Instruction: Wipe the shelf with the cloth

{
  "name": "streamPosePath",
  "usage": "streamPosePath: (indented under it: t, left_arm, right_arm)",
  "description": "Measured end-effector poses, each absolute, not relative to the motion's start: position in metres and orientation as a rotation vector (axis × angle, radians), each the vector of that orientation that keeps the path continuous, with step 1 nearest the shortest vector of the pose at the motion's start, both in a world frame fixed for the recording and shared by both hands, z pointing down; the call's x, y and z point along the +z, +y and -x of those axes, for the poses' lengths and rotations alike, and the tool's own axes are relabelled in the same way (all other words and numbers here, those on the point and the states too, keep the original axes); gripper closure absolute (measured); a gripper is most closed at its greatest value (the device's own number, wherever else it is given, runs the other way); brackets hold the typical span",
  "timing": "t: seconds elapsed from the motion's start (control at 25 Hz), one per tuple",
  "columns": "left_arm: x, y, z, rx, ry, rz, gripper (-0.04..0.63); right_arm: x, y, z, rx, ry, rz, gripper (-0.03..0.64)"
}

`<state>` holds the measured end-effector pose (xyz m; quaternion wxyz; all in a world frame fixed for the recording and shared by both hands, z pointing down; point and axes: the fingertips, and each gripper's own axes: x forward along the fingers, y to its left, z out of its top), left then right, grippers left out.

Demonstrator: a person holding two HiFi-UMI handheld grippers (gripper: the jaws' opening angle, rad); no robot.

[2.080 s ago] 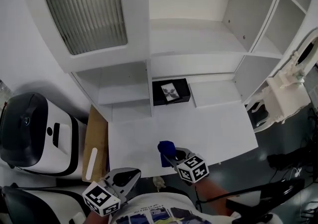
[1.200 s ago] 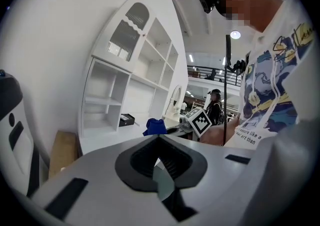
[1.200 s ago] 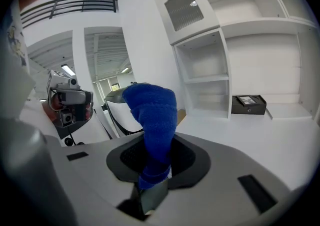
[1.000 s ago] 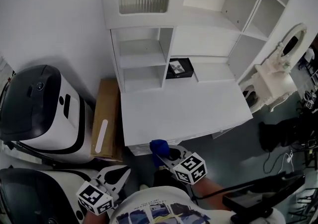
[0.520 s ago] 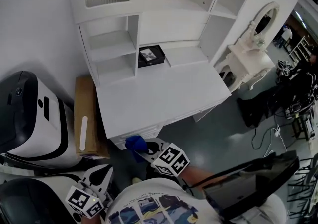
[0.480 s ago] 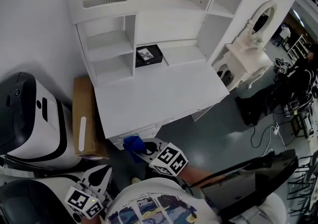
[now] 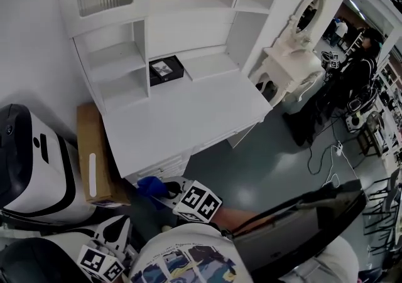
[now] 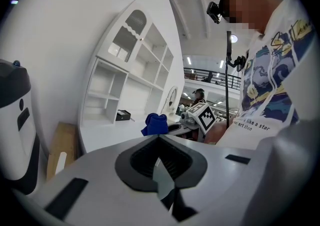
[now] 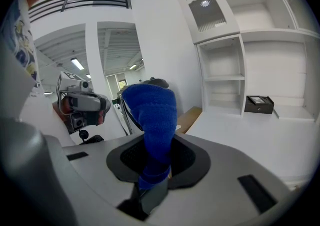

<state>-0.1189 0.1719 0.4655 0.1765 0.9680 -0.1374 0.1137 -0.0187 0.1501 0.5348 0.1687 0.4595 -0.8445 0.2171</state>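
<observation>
A white desk [image 7: 188, 118] carries a white shelf unit [image 7: 119, 56] at its back. The blue cloth [image 7: 149, 186] hangs below the desk's front edge, and my right gripper [image 7: 163, 189] is shut on it. In the right gripper view the cloth [image 9: 151, 115] stands up out of the right gripper [image 9: 154, 151] and hides the jaw tips. My left gripper [image 7: 117, 230] is low at the left by my body, shut with nothing in it. The left gripper [image 8: 159, 142] view shows the cloth [image 8: 156, 124] ahead of it. Both grippers are well short of the shelves.
A black box [image 7: 166, 69] sits on the desk against the shelf unit. A cardboard carton [image 7: 91, 162] and a white and black machine [image 7: 25, 162] stand left of the desk. A white vanity with a mirror [image 7: 295, 43] and a person [image 7: 358, 68] are at the right.
The view has drawn back and swung right, so the desk and shelves look smaller and further left. Both grippers have stayed low by my body, the right one still holding the cloth.
</observation>
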Motion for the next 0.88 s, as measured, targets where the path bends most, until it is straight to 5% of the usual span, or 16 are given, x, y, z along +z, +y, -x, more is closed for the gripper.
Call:
streamPosePath:
  t: [0.88]
  left_arm:
    - [0.466, 0.193, 0.132, 0.32, -0.366, -2.676, 0.583]
  right_arm:
    - [0.524, 0.169, 0.034, 0.608, -2.376, -1.26, 0.515]
